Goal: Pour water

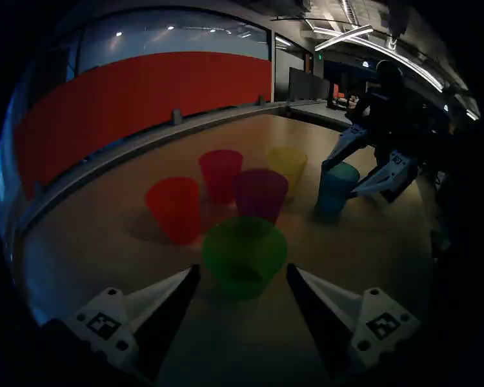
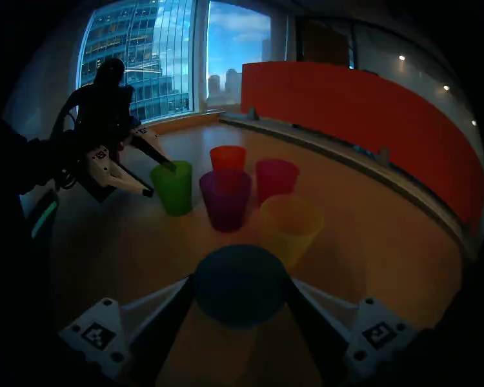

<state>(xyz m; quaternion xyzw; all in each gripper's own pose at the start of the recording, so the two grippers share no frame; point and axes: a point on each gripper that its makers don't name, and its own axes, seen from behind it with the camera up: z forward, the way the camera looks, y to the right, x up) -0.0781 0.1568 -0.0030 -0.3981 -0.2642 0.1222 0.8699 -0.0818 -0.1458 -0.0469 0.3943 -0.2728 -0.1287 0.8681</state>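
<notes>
Several coloured plastic cups stand close together on a wooden table (image 1: 93,251). The green cup (image 1: 244,255) sits upright between the fingers of my left gripper (image 1: 242,269), which is open with a thin gap on each side. From across the table, the left gripper (image 2: 161,180) straddles the green cup (image 2: 173,188). The blue cup (image 2: 241,284) fills the space between the fingers of my right gripper (image 2: 241,280), and both fingers touch its sides. From the other side, the right gripper (image 1: 341,179) holds the blue cup (image 1: 335,188) upright at table level.
Between the two grippers stand an orange cup (image 1: 175,208), a pink cup (image 1: 221,173), a purple cup (image 1: 260,193) and a yellow cup (image 1: 287,164). A red wall panel (image 1: 145,97) runs behind the table's far edge. A person (image 2: 103,97) stands in dark silhouette by the windows.
</notes>
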